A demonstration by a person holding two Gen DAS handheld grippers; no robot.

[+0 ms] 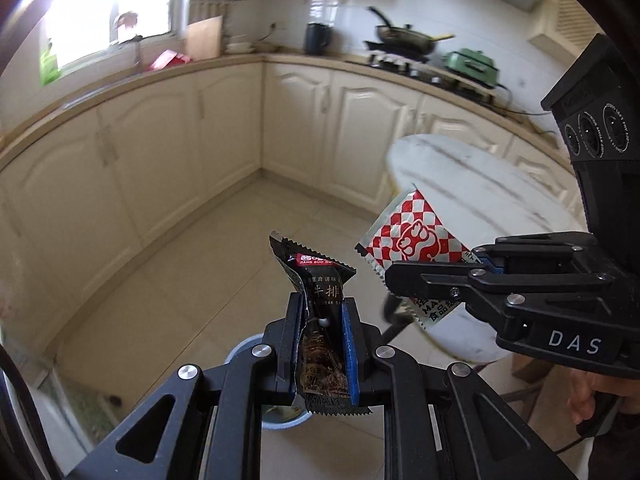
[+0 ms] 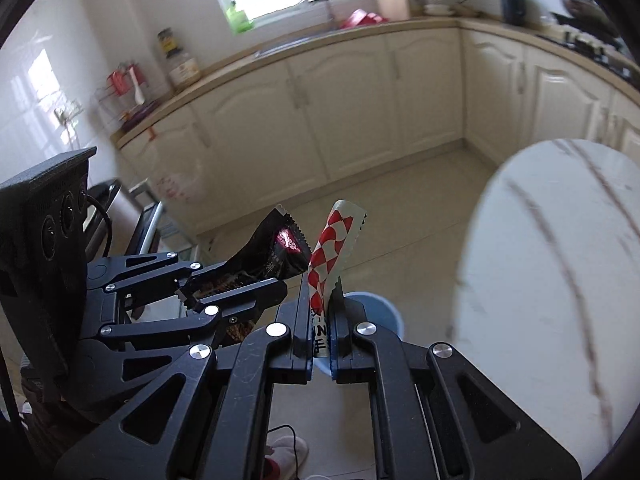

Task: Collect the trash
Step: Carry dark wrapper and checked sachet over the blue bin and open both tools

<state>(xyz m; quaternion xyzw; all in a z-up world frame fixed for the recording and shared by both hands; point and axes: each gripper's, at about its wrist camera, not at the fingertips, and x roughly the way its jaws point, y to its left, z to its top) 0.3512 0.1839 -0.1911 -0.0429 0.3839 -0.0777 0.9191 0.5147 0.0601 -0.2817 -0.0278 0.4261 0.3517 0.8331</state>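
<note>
Left view: we held the dark crinkly packet (image 1: 320, 320) squeezed in our left gripper (image 1: 320, 344), above the blue bin (image 1: 240, 354), near the floor; we should hold tight until over it | Right view: our right gripper (image 2: 320, 336) pinched the thin red-and-white checked packet (image 2: 334, 248), left of the smooth round marble table (image 2: 560, 280); blue bin just behind.

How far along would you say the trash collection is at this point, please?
Done: both pieces are picked up. In hand: the left gripper is shut on the black sauce packet, and the right gripper is shut on the red-and-white checked packet. Left: dropping them, probably into the blue bin on the floor below; its contents cannot be seen.
</note>
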